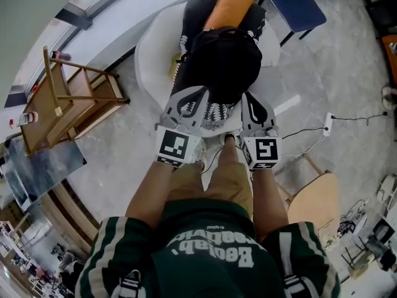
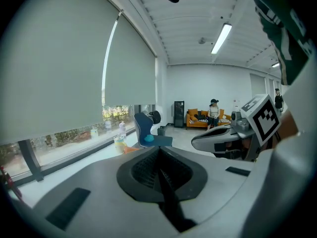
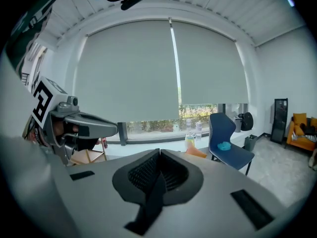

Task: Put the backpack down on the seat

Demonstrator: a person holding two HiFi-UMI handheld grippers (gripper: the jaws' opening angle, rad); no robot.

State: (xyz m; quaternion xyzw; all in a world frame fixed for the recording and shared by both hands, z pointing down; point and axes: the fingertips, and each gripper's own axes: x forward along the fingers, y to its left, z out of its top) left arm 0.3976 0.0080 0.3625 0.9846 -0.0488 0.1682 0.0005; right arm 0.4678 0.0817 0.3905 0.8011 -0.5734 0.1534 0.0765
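left gripper (image 1: 193,101): jaws were found fully closed on a thin black strap (image 2: 168,197) | right gripper (image 1: 253,107): jaws were found fully closed on a second black strap (image 3: 148,202) | black fabric backpack (image 1: 217,61): was held up by both grippers over the white rounded seat (image 1: 152,48), not set down

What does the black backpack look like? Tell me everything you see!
The backpack is black, soft fabric by its look, rounded and bulging. It hangs over the white seat, near an orange cushion. The left gripper and the right gripper each pinch a thin black strap of it, jaws shut. Whether it touches the seat cannot be told.
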